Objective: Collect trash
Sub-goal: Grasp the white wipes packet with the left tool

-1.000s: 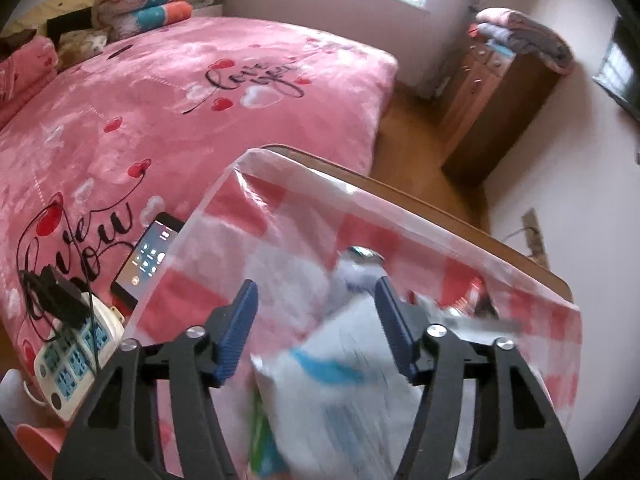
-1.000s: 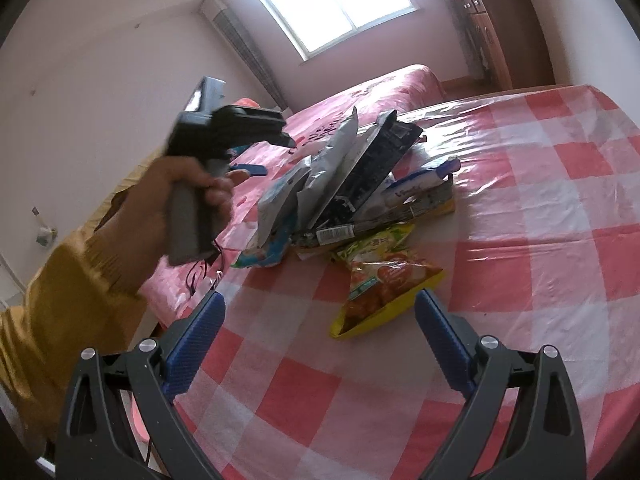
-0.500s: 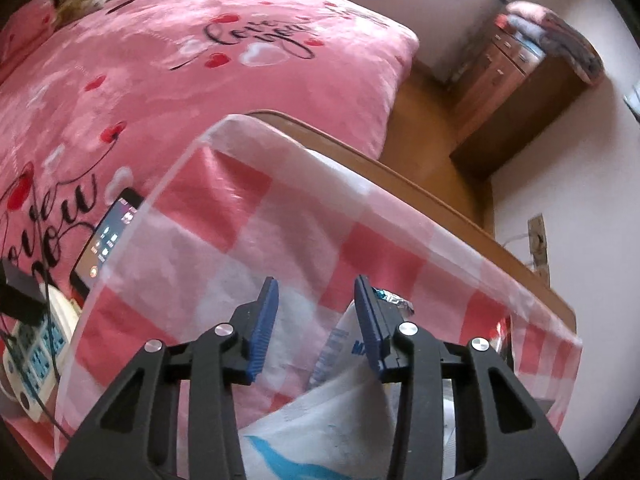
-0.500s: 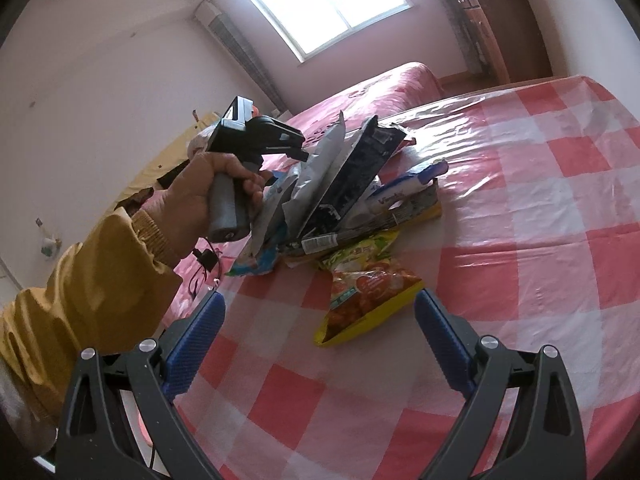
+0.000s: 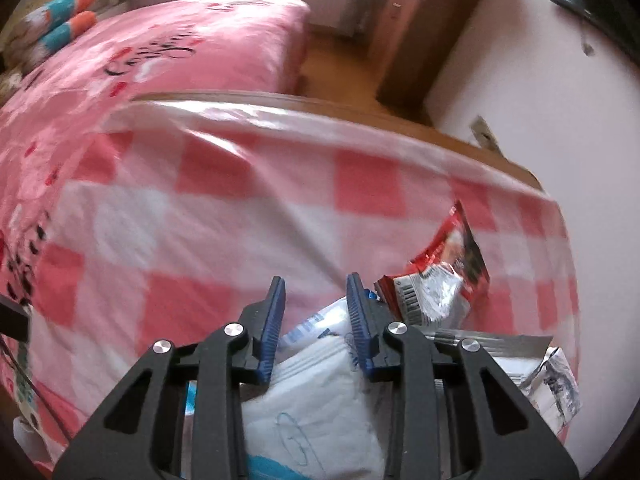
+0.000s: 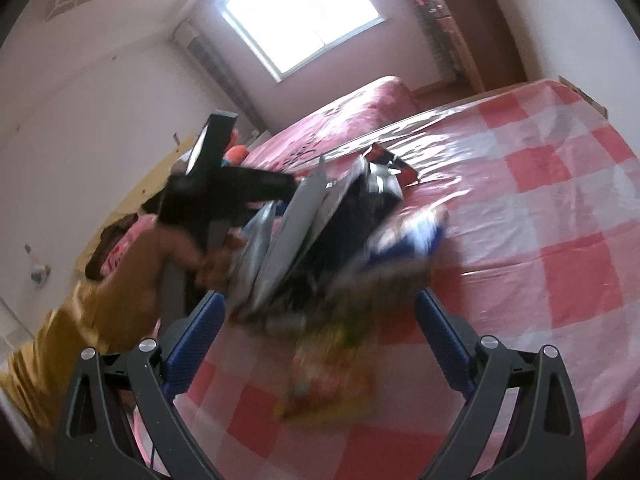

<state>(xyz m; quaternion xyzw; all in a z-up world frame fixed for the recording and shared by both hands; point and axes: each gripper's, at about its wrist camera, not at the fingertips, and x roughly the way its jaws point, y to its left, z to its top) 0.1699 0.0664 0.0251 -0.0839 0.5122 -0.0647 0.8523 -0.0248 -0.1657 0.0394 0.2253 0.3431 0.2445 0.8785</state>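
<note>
A pile of wrappers lies on the red-and-white checked tablecloth. In the left wrist view my left gripper stands over a white and blue packet; its jaws have narrowed around the packet's top, with a gap still showing. A red and silver wrapper lies just right of it. In the right wrist view my right gripper is wide open and empty above a blurred orange and yellow snack bag. The left gripper body sits at the pile's left side, against silver and black wrappers.
A pink bed lies beyond the table's far edge. A wooden cabinet stands by the wall. The table's wooden rim shows past the cloth. A bright window is at the back.
My left gripper has narrowed from wide open to closely around the white packet and swung right. The right gripper has moved in closer to the pile, which now looks blurred.
</note>
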